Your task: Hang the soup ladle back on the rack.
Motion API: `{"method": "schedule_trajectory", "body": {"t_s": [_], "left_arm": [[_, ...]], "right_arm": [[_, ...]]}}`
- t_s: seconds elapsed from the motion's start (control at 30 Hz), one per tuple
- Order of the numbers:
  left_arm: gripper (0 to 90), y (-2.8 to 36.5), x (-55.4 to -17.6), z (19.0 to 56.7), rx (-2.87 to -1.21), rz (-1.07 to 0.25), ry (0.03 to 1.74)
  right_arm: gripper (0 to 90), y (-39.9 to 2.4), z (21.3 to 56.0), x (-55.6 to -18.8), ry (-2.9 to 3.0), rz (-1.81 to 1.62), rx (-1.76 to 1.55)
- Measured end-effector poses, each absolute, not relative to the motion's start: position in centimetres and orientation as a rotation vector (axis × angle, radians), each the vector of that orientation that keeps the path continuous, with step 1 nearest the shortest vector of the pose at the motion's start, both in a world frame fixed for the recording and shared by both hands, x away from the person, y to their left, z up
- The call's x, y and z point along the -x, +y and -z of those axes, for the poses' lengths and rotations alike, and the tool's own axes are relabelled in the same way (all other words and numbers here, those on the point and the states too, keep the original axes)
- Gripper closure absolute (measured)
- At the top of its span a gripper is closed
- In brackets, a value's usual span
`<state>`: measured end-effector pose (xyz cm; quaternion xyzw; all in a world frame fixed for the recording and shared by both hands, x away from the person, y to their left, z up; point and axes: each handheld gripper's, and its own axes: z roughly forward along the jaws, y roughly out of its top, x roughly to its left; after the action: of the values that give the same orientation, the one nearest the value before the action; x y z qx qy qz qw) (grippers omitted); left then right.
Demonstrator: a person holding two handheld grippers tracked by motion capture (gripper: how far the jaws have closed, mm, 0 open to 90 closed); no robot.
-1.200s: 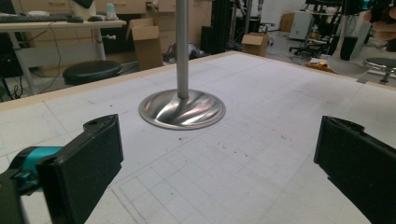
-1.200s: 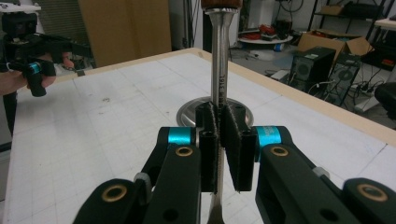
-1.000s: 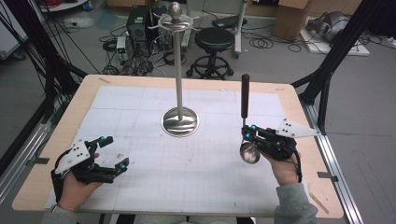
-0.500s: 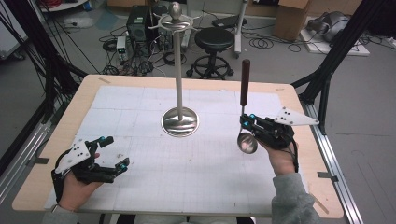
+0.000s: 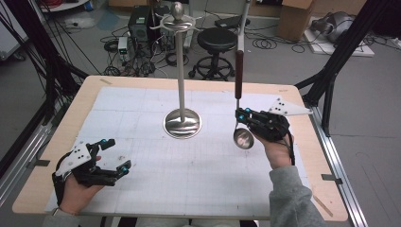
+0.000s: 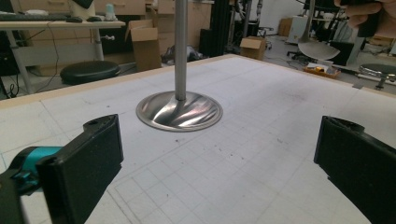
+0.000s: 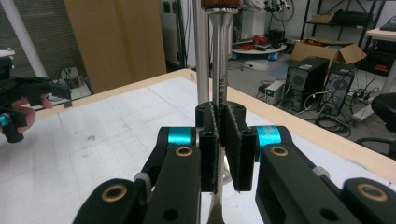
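Ladle, steel, round polished bowl, thin metal shank, dark brown wooden handle. Held upright: bowl at the bottom, handle rising straight above it. Clamped at the shank, just above the bowl, by the right tool, whose pads press on the metal from both sides. Bowl hangs clear of the white gridded tabletop, over its right part. Bowl's hollow faces the camera in the high view. Ladle stands to the right of the tall steel stand with round base, near it but apart.
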<state>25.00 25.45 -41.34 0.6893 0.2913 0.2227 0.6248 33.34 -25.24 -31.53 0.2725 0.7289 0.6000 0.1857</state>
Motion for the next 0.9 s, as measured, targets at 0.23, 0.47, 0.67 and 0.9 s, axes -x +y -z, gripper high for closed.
{"method": "schedule_trajectory", "body": {"t_s": [0.23,0.47,0.67,0.9], "left_arm": [[1.8,25.9,-24.8,41.1,-1.540,-0.557,0.667],[1.7,25.9,-24.8,41.1,-1.538,-0.556,0.666],[1.8,26.0,-24.9,41.1,-1.529,-0.545,0.674],[1.7,26.1,-24.7,40.9,-1.494,-0.583,0.648]], "right_arm": [[84.7,-24.3,31.1,-34.0,2.062,-1.683,-0.763],[84.6,-23.7,30.5,-34.6,2.066,-1.665,-0.770],[84.6,-23.2,30.1,-35.2,2.062,-1.651,-0.772],[84.6,-22.4,29.5,-35.5,2.055,-1.583,-0.731]]}}
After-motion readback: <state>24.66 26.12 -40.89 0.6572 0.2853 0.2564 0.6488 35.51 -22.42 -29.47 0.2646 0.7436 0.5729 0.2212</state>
